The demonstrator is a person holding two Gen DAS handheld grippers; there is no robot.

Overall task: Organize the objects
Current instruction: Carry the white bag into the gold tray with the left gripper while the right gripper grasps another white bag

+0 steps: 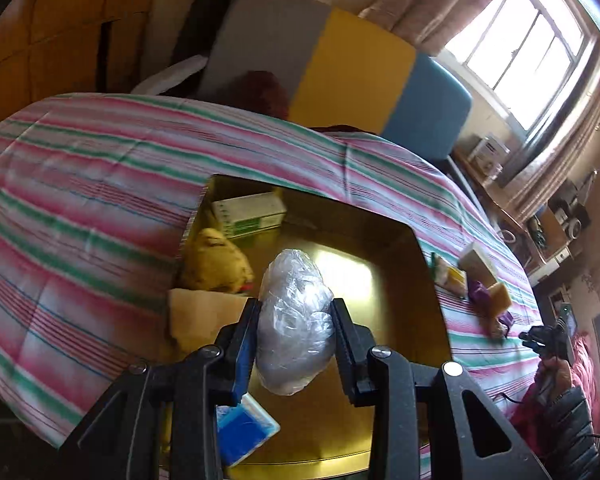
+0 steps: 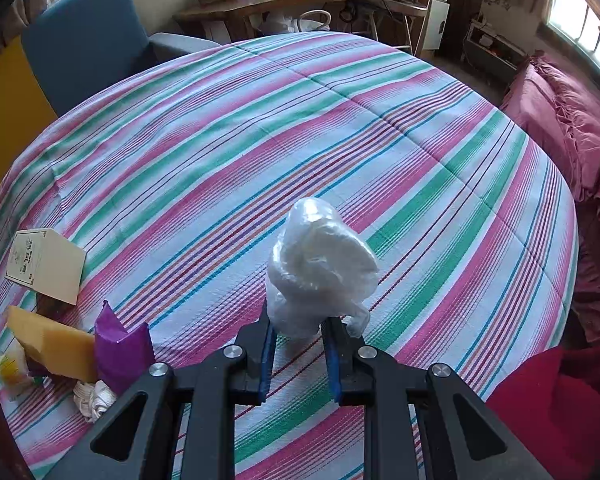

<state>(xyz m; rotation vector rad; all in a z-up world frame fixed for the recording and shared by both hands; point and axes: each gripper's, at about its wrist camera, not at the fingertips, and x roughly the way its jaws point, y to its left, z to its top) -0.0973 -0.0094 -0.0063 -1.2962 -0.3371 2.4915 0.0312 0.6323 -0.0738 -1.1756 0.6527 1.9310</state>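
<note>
Left wrist view: left tool [image 1: 296,312] pinches a crinkled plastic bundle [image 1: 294,320] over the gold box [image 1: 432,280], right tool [image 2: 298,334] pinches another plastic bundle [image 2: 320,268]; slippery film may slide free.

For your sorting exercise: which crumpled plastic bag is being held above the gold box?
The greyish clear bag in the left hand-held gripper; the whiter one sits over the striped bedspread.

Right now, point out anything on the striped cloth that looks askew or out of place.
The cream box beside the pile is tipped up on one edge rather than lying flat. The purple wrapper next to it looks torn open at its top. Nothing looks spilled. Each gripper is shut on a crumpled plastic bag, left and right.
</note>
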